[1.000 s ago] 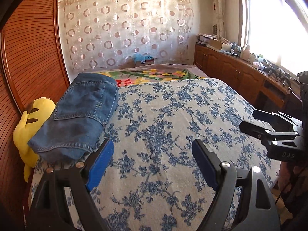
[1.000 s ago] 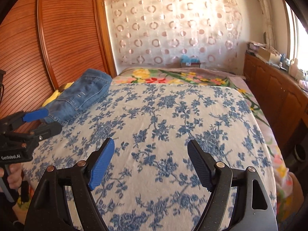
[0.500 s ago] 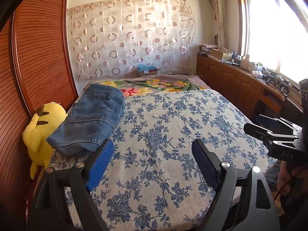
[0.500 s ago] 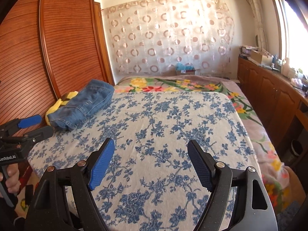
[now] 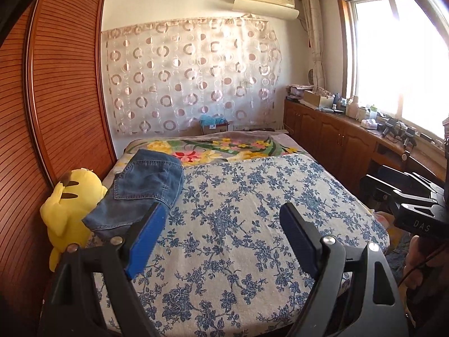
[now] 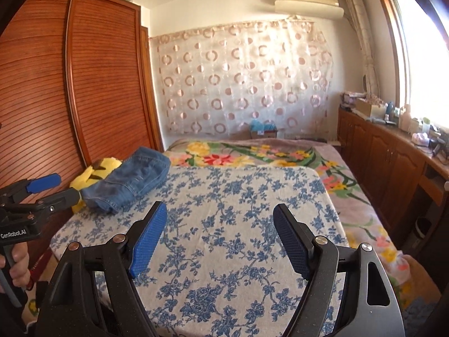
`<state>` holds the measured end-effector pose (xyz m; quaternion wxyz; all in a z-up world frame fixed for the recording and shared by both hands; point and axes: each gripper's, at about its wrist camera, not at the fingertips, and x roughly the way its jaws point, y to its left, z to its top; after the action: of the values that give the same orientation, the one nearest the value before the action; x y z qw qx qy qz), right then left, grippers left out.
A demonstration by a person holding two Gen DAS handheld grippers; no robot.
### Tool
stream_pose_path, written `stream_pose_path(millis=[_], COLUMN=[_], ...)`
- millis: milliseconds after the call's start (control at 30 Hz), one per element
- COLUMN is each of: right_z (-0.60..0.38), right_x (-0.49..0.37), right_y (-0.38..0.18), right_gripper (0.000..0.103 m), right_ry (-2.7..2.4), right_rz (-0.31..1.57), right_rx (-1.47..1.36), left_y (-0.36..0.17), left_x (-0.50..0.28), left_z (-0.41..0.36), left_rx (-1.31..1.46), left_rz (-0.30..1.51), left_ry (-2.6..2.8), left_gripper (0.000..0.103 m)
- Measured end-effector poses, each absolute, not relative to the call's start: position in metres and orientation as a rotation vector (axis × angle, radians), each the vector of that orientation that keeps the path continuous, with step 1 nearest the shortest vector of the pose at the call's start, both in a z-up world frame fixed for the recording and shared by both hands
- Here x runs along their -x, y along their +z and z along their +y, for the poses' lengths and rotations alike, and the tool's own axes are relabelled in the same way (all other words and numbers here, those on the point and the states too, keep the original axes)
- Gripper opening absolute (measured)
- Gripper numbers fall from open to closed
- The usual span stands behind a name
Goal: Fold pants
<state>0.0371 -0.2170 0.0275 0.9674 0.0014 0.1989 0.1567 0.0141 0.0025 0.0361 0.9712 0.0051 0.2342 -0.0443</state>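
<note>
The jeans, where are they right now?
In both views the folded jeans lie at the bed's far left edge, resting partly on the yellow plush toy beside the wardrobe.

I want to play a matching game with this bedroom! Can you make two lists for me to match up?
Things:
1. jeans
2. plush toy
3. air conditioner
4. left tongs

Descriptions:
A. yellow, beside the wardrobe
B. high on the wall
C. open, holding nothing
D. folded, on the flowered bedspread

Pairs: 1-D, 2-A, 3-B, 4-C
</note>
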Motion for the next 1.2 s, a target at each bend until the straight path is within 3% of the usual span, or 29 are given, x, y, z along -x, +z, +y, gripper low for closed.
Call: stream_pose_path(millis=[1200], right_z=[-0.2175], right_x=[-0.0287], right_y=[0.0346], right_gripper=[0.08], right_ry=[0.285], right_rz=[0.366], right_rx=[0.012], left_y=[0.0323], left_x=[-0.0121], left_z=[0.0083], left_rx=[0.01], left_rz=[0.473], left_ry=[-0.069], left_gripper=[0.084])
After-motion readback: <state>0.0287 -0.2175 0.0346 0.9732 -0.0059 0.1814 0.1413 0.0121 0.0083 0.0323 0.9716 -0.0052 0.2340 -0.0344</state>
